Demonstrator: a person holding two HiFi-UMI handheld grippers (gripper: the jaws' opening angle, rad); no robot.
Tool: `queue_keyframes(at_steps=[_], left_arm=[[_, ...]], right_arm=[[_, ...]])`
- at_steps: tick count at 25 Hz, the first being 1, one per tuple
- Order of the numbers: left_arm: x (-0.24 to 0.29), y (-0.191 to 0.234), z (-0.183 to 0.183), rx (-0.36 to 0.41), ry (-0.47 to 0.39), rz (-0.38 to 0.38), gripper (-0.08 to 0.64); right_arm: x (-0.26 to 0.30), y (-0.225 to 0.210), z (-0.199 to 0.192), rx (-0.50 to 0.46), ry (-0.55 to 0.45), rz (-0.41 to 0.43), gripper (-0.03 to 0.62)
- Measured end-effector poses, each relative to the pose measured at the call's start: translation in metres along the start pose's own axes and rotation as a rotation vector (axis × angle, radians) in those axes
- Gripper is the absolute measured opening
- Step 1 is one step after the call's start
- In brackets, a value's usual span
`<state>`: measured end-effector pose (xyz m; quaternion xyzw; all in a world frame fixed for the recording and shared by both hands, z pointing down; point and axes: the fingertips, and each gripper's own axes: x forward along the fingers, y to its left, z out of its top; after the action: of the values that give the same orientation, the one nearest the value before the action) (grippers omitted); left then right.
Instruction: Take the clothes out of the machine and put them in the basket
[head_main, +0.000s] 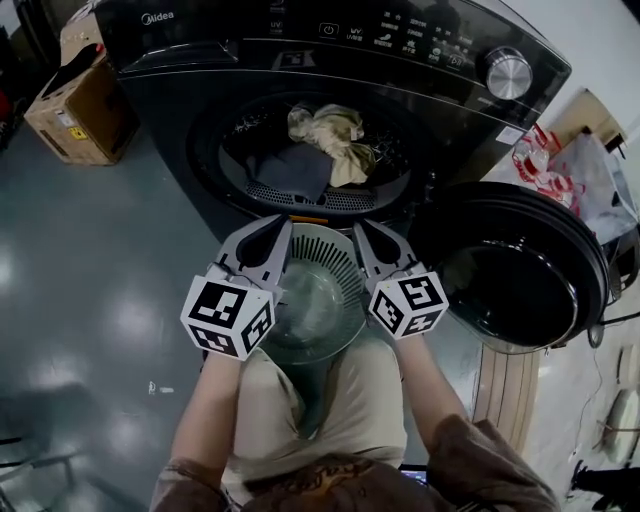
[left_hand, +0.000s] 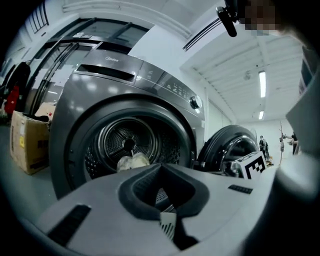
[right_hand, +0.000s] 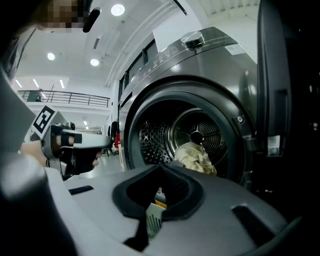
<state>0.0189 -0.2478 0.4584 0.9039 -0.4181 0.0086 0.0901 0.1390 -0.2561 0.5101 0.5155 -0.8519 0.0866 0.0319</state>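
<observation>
One dark front-loading machine (head_main: 200, 110) is being shown on the grey floor (head_main: 90, 260). Its one round door (head_main: 520, 270) is being held wide open at the right. One grey slatted basket (head_main: 320, 265) is being held just in front of the drum opening; whether it is resting on the floor cannot be told. One cardboard box (head_main: 80, 110) is being kept on the floor to the machine's left.

Two garments are being counted, both lying inside the drum. They are one dark grey garment (head_main: 295, 170) and one beige garment (head_main: 330, 135), the beige one lying partly on the dark one.

Two grippers are being used. The left gripper (head_main: 284, 224) and the right gripper (head_main: 358, 228) are being set on opposite sides of the basket's rim. The fingers of each are being kept clamped on a slatted strip of the basket's wall. Two marker cubes are being carried, a left cube (head_main: 228, 315) and a right cube (head_main: 408, 303). One silver knob (head_main: 508, 72) is being shown on the control panel.

The dark grey garment and the whole basket are being shown by the head view alone. In each gripper view only the beige garment (left_hand: 132, 161) (right_hand: 196, 157) and a sliver of basket (left_hand: 168, 222) (right_hand: 154, 217) are being seen. The box (left_hand: 27, 142) is being caught by the left gripper view, not the right. The left gripper in its hand (right_hand: 75, 145) is being shown by the right gripper view. Only the right cube (left_hand: 255, 165) is being shown by the left gripper view.
</observation>
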Motion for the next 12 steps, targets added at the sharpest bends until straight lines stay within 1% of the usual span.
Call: queue_keyframes(at_steps=[2, 3, 7, 8, 10, 12], left_arm=[[0.0, 0.003, -0.003, 0.002, 0.013, 0.018, 0.006], [0.0, 0.003, -0.004, 0.004, 0.017, 0.022, 0.006], [0.003, -0.002, -0.01, 0.006, 0.02, 0.011, 0.006], [0.003, -0.003, -0.011, 0.003, 0.023, 0.008, 0.006], [0.004, -0.004, -0.016, -0.007, 0.037, 0.0, 0.006], [0.005, -0.005, -0.017, -0.004, 0.046, -0.011, 0.006]], right_arm=[[0.004, -0.001, 0.002, -0.003, -0.008, -0.007, -0.006], [0.006, -0.003, 0.002, -0.005, -0.01, -0.011, 0.007], [0.017, -0.008, 0.003, -0.015, -0.003, -0.025, 0.103], [0.021, -0.008, 0.003, -0.019, 0.002, -0.022, 0.141], [0.031, -0.008, 0.002, -0.03, 0.01, -0.01, 0.262], [0.042, -0.011, 0.003, -0.032, 0.012, -0.009, 0.304]])
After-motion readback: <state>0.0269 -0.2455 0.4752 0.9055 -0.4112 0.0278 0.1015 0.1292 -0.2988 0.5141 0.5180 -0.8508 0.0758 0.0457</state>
